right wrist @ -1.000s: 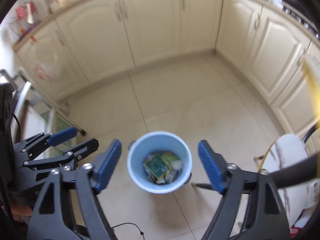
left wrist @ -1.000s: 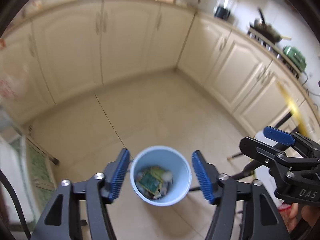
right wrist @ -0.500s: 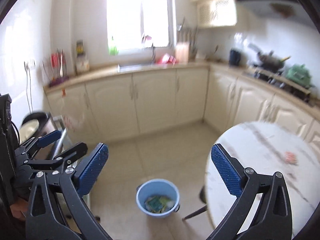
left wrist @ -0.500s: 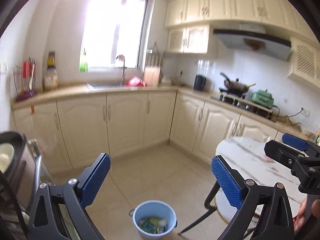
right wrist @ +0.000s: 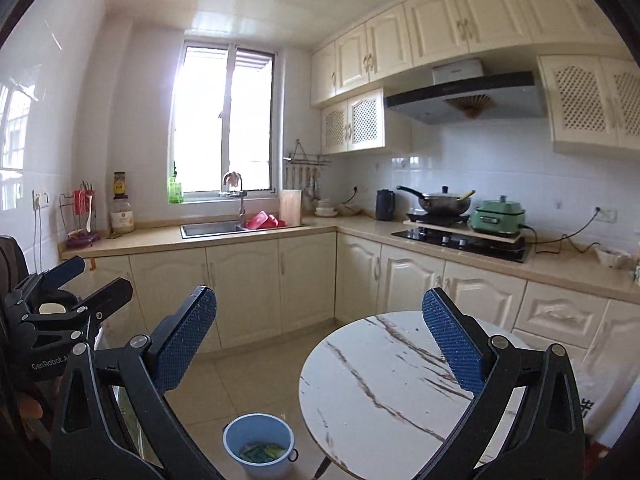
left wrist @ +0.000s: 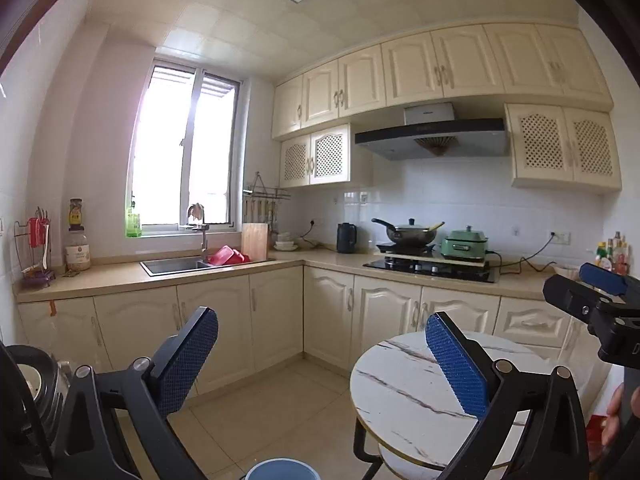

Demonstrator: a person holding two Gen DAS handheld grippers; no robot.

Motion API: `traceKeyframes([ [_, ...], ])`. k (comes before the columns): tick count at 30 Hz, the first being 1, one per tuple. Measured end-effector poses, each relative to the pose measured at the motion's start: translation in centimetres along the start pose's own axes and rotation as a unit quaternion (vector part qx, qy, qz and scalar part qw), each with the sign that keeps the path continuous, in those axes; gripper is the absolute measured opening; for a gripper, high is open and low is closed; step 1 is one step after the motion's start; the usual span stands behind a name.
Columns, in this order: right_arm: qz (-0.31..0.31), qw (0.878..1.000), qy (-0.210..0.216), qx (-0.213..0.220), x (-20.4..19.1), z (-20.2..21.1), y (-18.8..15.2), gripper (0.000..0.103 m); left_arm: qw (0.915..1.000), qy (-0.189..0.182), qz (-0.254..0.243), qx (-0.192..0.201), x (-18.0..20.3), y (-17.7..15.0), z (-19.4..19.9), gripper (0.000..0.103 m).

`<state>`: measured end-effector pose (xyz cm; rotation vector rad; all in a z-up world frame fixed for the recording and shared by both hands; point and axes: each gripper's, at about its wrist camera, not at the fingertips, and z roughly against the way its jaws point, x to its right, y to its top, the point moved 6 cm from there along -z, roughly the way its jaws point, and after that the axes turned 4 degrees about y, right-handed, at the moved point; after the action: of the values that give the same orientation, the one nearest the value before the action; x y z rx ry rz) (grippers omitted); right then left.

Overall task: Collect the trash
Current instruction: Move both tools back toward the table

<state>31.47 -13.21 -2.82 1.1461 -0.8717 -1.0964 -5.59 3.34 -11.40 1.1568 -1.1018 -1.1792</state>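
Now both views look across the kitchen and not down at the floor as they did a second ago, when the two grippers hung right over the blue bucket. They are raised since then and point about level, toward the cabinets and the window. I judge from this that the drop into the bucket is done and the hands come away from it.

The round marble tabletop stands at the right of the scene, and its visible part is bare. The small pink thing that lay on it half a second ago, in the right view, I cannot find in these pictures; it may be hidden behind the right gripper's finger. If it is trash, one more pick is left; I cannot tell.

The left gripper is wide, with nothing between its blue pads. The right gripper is also wide and holds nothing. Each one shows at the edge of the other's view, so the two hands are side by side.

The bucket stands on the floor beside the leg of the tabletop, low and in front of both grippers and well apart from them. In the right view, some green and yellow wrappers lie in it. In the left view, only its rim shows at the bottom edge.
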Motion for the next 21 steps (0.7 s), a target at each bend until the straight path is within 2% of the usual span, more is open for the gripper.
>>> traceKeyframes([
  [6, -0.011, 0.999, -0.031, 0.006, 4.8, 0.3, 0.3, 0.103, 0.9998, 0.0, -0.018, -0.01, 0.8, -0.6, -3.5, 0.102],
  [11, -0.026, 0.997, -0.065, -0.021, 9.4, -2.2, -1.0, 0.103, 0.9989, 0.011, -0.018, -0.043, 0.7, -0.7, -8.1, 0.102],
  [16, -0.045, 0.991, -0.096, -0.077, 14.8, -6.1, -4.3, 0.103, 0.9955, 0.028, -0.006, -0.09, 0.1, -0.3, -14.2, 0.102],
  [18, -0.055, 0.986, -0.112, -0.107, 17.4, -8.4, -6.1, 0.103, 0.9932, 0.021, -0.003, -0.114, 0.1, -0.3, -17.4, 0.102],
  [20, -0.062, 0.981, -0.129, -0.134, 19.8, -10.7, -7.8, 0.103, 0.9901, 0.01, -0.002, -0.14, 1.9, 1.6, -22.0, 0.102],
  [21, -0.068, 0.977, -0.134, -0.149, 21.0, -12.0, -8.7, 0.103, 0.9887, 0.004, -0.002, -0.15, 2.3, 1.5, -23.7, 0.102],
])
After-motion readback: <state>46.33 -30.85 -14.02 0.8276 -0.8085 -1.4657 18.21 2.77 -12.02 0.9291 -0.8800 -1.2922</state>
